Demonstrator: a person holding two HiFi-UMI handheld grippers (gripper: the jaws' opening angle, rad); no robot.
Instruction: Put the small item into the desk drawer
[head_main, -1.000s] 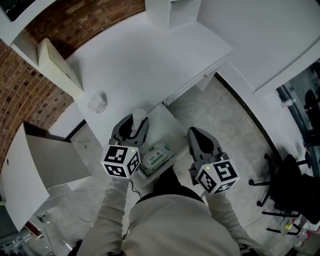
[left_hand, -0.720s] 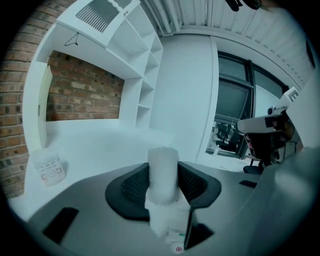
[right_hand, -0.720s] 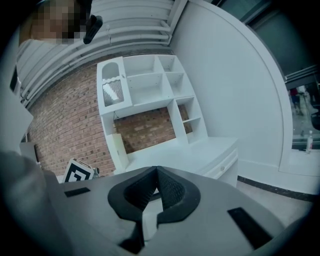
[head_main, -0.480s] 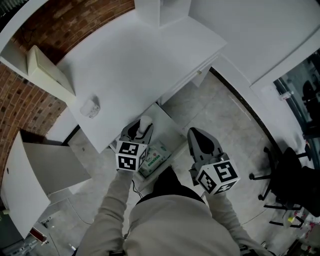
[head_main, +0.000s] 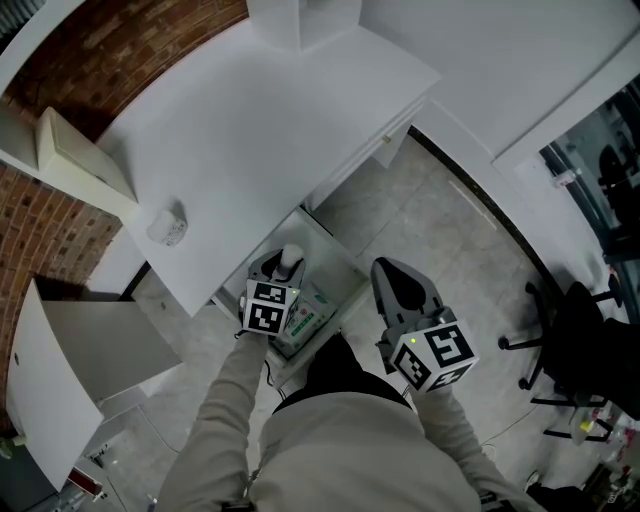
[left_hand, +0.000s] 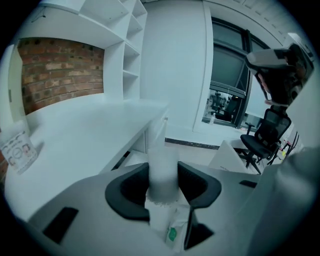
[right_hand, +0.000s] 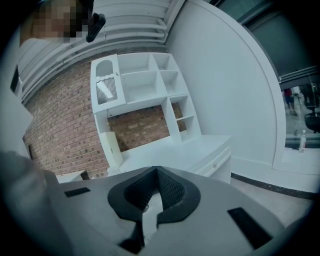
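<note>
My left gripper (head_main: 284, 268) is shut on a small white cylinder (head_main: 292, 254) that stands upright between its jaws. It hangs over the open desk drawer (head_main: 332, 250), which sticks out from under the white desk (head_main: 270, 130). In the left gripper view the cylinder (left_hand: 163, 167) fills the gap between the dark pads of the left gripper (left_hand: 163, 186). A wipes pack with a green label (left_hand: 172, 234) lies below it in the drawer. My right gripper (head_main: 396, 282) hovers to the right of the drawer. In its own view the right gripper (right_hand: 156, 173) is shut and holds nothing.
A small printed white pack (head_main: 167, 228) lies on the desk's left part, and a cream box (head_main: 70, 150) stands behind it. A white cabinet door (head_main: 60, 370) hangs open at the left. An office chair (head_main: 580, 360) stands on the tiled floor at the right.
My left gripper has gone down and a little to the right with the cylinder, closer over the drawer. The right gripper has stayed in place.
</note>
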